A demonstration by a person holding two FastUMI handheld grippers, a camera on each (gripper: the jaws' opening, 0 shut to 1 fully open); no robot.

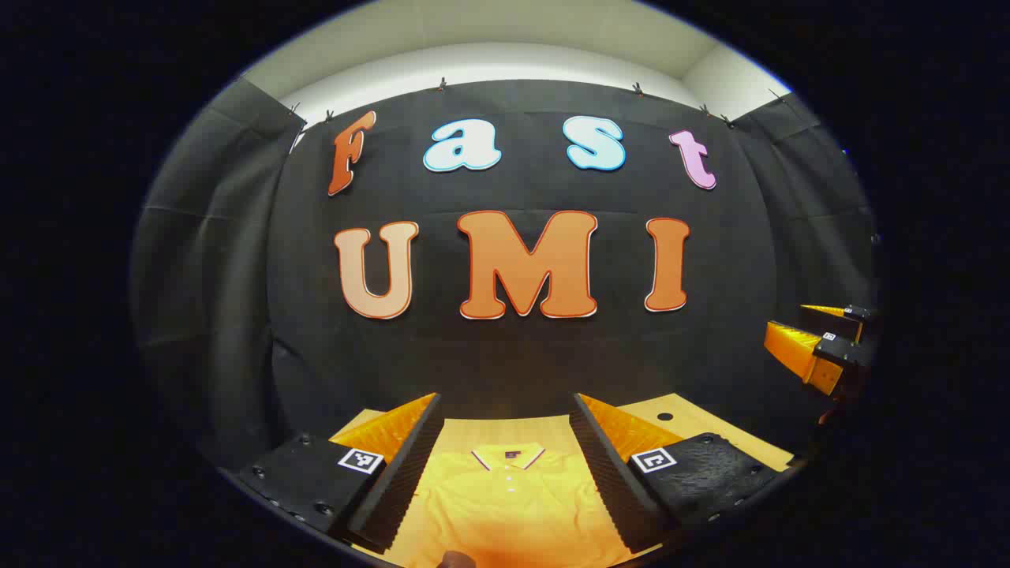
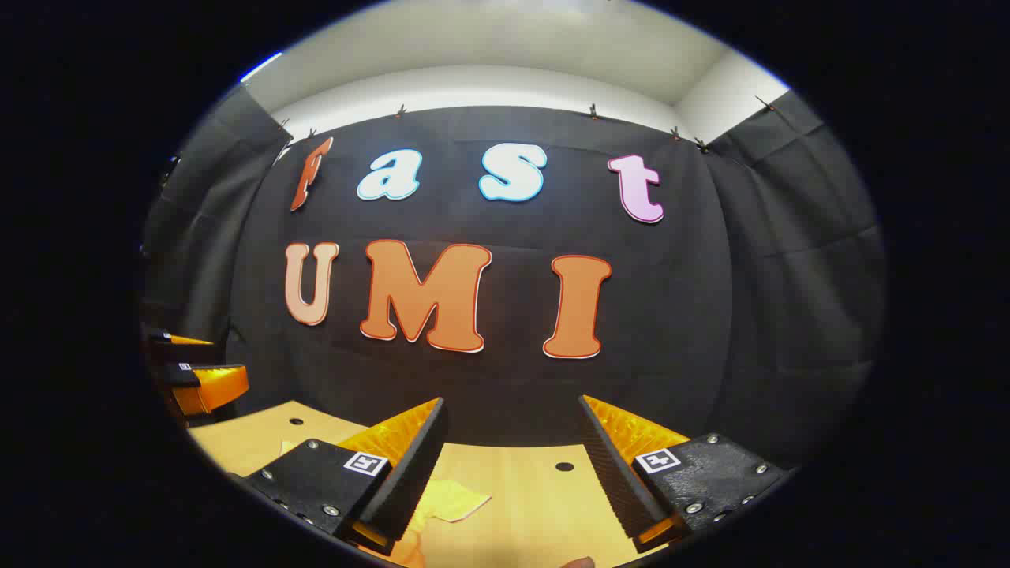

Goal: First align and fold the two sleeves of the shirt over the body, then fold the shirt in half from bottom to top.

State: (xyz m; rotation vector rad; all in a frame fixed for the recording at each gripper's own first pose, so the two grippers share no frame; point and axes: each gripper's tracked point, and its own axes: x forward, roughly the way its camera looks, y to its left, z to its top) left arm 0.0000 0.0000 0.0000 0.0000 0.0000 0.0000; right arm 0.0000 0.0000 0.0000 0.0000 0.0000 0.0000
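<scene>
Shirt: we've got a yellow polo shirt (image 1: pixel 505 505) lying flat on the table, collar toward the booth wall, buttons facing up. In the left gripper view it sits right between the fingers; the bottom edge of the view cuts off its lower part.

Sleeve: over in the right gripper view we get a corner of yellow cloth (image 2: pixel 451 499) poking out beside the left-hand finger, flat on the wood. Looks like a sleeve, but we can't say for sure.

Left gripper: left gripper (image 1: pixel 505 461) is spread wide, hanging above the shirt, nothing between the fingers. It also turns up at the left edge of the right gripper view (image 2: pixel 197 379), well off to the side.

Right gripper: right gripper (image 2: pixel 513 465) is wide open too, over bare table, holding nothing. From the left gripper view we catch it at the far right (image 1: pixel 821 347).

Table: light wooden table (image 2: pixel 521 505) with a small dark hole (image 2: pixel 564 467) near the back; the left gripper view has one too (image 1: pixel 664 416).

Wall: black cloth backdrop (image 2: pixel 710 315) right behind the table.
</scene>
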